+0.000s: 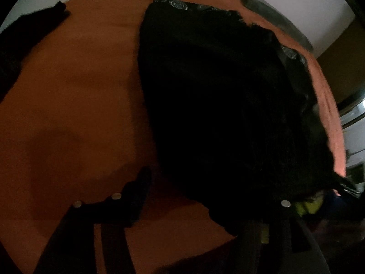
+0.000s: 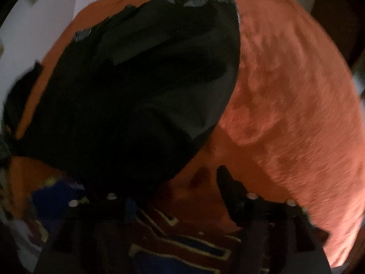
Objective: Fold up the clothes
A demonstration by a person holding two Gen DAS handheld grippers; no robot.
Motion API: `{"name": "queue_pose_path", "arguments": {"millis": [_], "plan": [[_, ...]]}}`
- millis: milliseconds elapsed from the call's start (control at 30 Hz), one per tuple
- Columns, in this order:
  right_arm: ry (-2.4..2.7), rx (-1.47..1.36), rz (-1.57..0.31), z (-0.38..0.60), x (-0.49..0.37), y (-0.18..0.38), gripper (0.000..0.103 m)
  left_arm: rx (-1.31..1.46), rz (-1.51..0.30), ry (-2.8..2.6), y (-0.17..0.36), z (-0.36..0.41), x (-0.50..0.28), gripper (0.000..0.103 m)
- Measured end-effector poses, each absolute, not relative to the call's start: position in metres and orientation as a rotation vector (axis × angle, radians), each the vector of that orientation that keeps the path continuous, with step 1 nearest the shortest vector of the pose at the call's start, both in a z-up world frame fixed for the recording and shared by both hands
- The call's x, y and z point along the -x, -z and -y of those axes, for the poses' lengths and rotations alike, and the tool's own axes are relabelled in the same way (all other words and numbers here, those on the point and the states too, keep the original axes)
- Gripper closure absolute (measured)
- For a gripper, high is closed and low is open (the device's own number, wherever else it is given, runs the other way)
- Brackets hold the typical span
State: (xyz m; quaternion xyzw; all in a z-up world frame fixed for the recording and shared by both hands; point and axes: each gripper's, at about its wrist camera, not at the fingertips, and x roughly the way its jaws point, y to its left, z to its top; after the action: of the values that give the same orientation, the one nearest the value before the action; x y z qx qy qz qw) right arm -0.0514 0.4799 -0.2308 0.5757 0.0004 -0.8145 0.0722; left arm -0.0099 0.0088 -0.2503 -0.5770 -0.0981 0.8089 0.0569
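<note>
A black garment point(image 1: 219, 105) lies spread on an orange blanket point(image 1: 75, 96), with a rose-patterned trim point(image 1: 173, 3) showing at its far edge. My left gripper point(image 1: 209, 196) stands open at the garment's near edge. Its left finger point(image 1: 139, 191) rests over bare blanket, and the cloth hides its right finger. In the right wrist view the same black garment point(image 2: 136, 96) fills the centre and left. My right gripper point(image 2: 170, 189) is open too. Its right finger point(image 2: 230, 189) is over the orange blanket point(image 2: 296, 105), and the garment's near corner covers its left finger.
Another dark cloth point(image 1: 32, 32) lies at the blanket's far left, and a grey item point(image 1: 264, 6) at its far right edge. Below my right gripper is a blue and dark red patterned fabric point(image 2: 182, 246) with yellow outlines. A pale wall point(image 2: 45, 16) stands behind.
</note>
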Motion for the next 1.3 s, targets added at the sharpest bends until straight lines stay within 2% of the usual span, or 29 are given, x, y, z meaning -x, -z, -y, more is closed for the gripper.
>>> {"name": "queue_pose_path", "arguments": {"millis": [67, 167, 267, 500, 567, 667, 800, 1133, 1300], "plan": [[2.433, -1.729, -0.112, -0.471, 0.049, 0.231, 0.033, 1.76, 0.294, -2.457, 0.247, -0.011, 0.009, 0.044], [2.319, -1.744, -0.136, -0.47, 0.043, 0.236, 0.031, 1.775, 0.289, -2.463, 0.241, -0.015, 0.008, 0.044], [2.298, -1.75, -0.006, -0.472, 0.054, 0.238, 0.03, 1.79, 0.283, -2.47, 0.235, -0.019, 0.007, 0.044], [2.285, -1.719, 0.302, -0.499, 0.065, 0.225, 0.023, 1.849, 0.307, -2.453, 0.228, -0.036, 0.012, 0.026], [2.274, -1.723, 0.332, -0.498, 0.064, 0.225, 0.021, 1.909, 0.366, -2.401, 0.235, -0.033, 0.013, 0.026], [2.276, -1.752, 0.312, -0.497, 0.056, 0.229, 0.02, 2.022, 0.344, -2.321, 0.251, -0.033, 0.017, 0.025], [2.272, -1.795, 0.294, -0.493, 0.052, 0.235, 0.02, 2.097, 0.231, -2.279, 0.264, -0.042, 0.021, 0.025], [2.29, -1.814, 0.294, -0.48, 0.055, 0.224, 0.02, 1.979, 0.371, -2.147, 0.231, -0.047, 0.026, 0.025], [2.279, -1.84, 0.312, -0.476, 0.046, 0.225, 0.02, 1.93, 0.246, -1.998, 0.211, -0.087, 0.023, 0.025]]}}
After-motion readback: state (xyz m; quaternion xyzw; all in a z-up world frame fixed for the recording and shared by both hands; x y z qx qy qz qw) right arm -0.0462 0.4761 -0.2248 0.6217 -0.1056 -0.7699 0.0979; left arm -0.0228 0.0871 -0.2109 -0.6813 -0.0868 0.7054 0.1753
